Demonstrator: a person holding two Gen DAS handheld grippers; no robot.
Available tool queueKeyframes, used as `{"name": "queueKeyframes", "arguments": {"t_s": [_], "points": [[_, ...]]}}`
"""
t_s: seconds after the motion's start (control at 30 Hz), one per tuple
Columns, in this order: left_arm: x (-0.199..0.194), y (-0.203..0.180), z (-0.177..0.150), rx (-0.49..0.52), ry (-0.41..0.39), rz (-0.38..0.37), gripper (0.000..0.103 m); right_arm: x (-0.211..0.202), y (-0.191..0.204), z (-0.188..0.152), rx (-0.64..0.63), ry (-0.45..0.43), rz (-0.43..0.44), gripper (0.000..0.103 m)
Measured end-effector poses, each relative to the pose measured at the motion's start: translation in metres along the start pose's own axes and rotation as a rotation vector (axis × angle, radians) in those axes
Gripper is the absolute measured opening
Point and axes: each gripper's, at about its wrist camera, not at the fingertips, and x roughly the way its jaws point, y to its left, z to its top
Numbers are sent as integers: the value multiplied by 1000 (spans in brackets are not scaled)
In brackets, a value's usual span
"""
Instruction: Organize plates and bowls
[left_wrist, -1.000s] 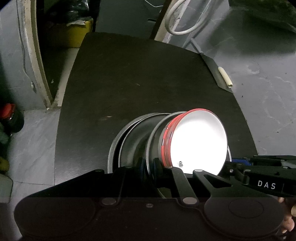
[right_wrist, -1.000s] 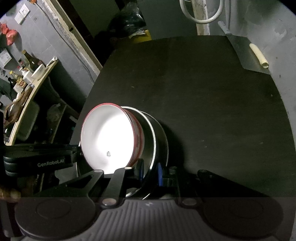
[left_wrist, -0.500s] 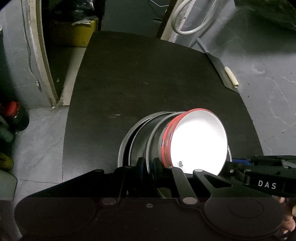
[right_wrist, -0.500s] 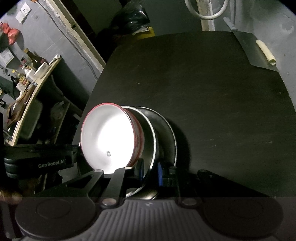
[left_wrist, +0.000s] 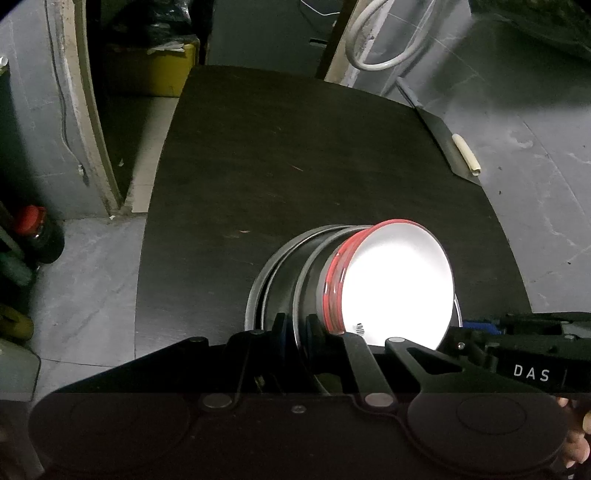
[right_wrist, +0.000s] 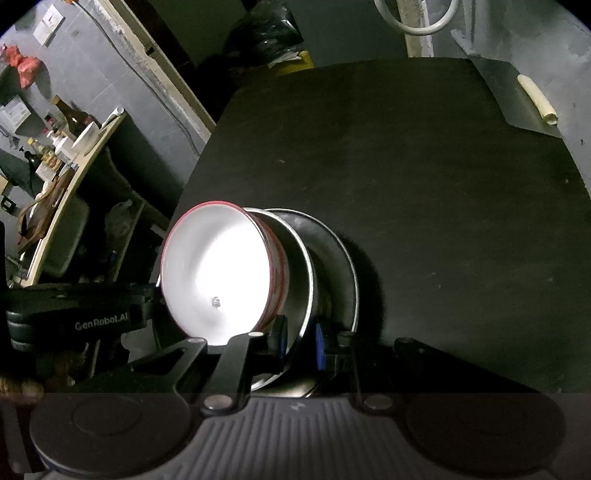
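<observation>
A stack of dishes is held between both grippers over the black table (left_wrist: 295, 155). A white bowl with a red rim (left_wrist: 391, 284) sits nested in a steel bowl (left_wrist: 314, 280), which rests on a steel plate (left_wrist: 258, 291). My left gripper (left_wrist: 295, 328) is shut on the steel bowl's rim. In the right wrist view the white bowl (right_wrist: 218, 273) sits in the steel bowl (right_wrist: 299, 273) above the plate (right_wrist: 347, 258). My right gripper (right_wrist: 301, 339) is shut on the steel bowl's rim from the opposite side.
A rolled paper tube (left_wrist: 466, 154) lies on a grey board at the table's far right edge. A white cable loop (left_wrist: 380, 40) hangs behind the table. A yellow bin (left_wrist: 162, 70) and a red-capped bottle (left_wrist: 35, 232) stand on the floor at left. A cluttered shelf (right_wrist: 62, 155) is left.
The stack has shifted right and slightly away across the table while both grippers keep their hold. The plate shows more under the steel bowl in the right wrist view.
</observation>
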Motion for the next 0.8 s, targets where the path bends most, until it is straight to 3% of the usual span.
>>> {"name": "queueKeyframes", "arguments": {"t_s": [0.8], "points": [[-1,-2,-4,-21,-16,18,9,1,0,-4,34,-16,11,21]]}}
